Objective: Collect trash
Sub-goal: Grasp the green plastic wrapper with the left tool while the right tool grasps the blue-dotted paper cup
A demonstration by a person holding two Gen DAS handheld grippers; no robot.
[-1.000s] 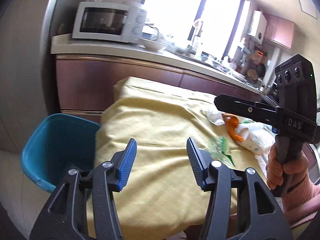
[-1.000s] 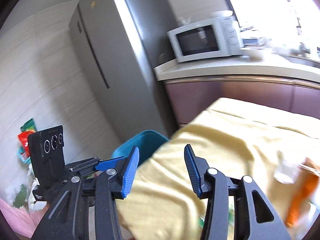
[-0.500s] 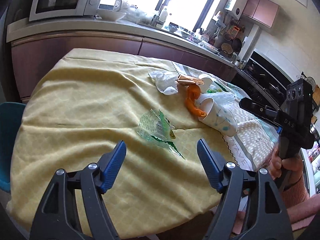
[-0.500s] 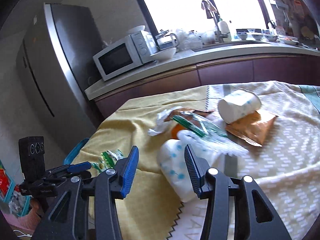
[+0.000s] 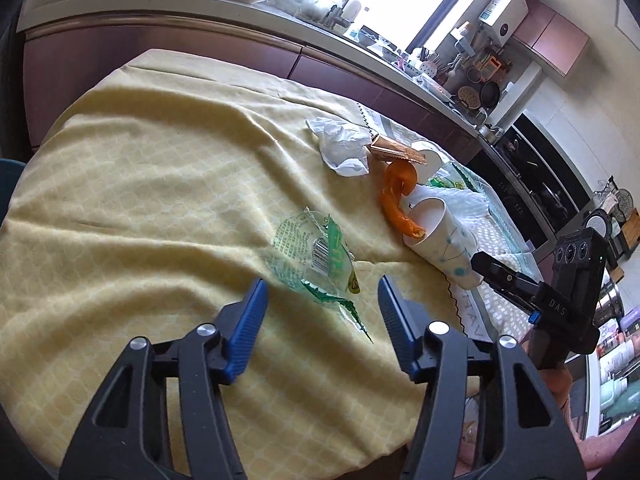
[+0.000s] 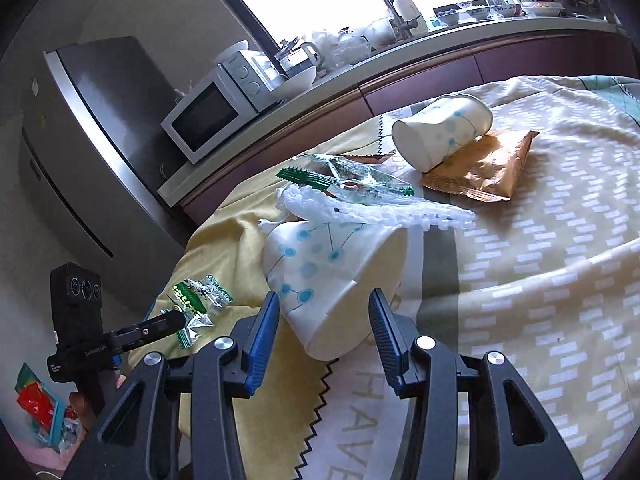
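Trash lies on a table under a yellow cloth. A clear green wrapper lies flat just ahead of my open, empty left gripper. Beyond it are an orange peel, a crumpled white tissue and a tipped paper cup. My right gripper is open, its fingers on either side of the base of that cup, not touching. Bubble wrap, a second cup and a brown foil bag lie beyond.
A counter with a microwave and dishes runs behind the table, next to a steel fridge. A sliver of a teal bin shows at the table's left edge. A patterned cloth covers the table's right half.
Both grippers swung from the bin side to the table and moved down closer to the trash. The left now hovers at the green wrapper, the right at the near cup.
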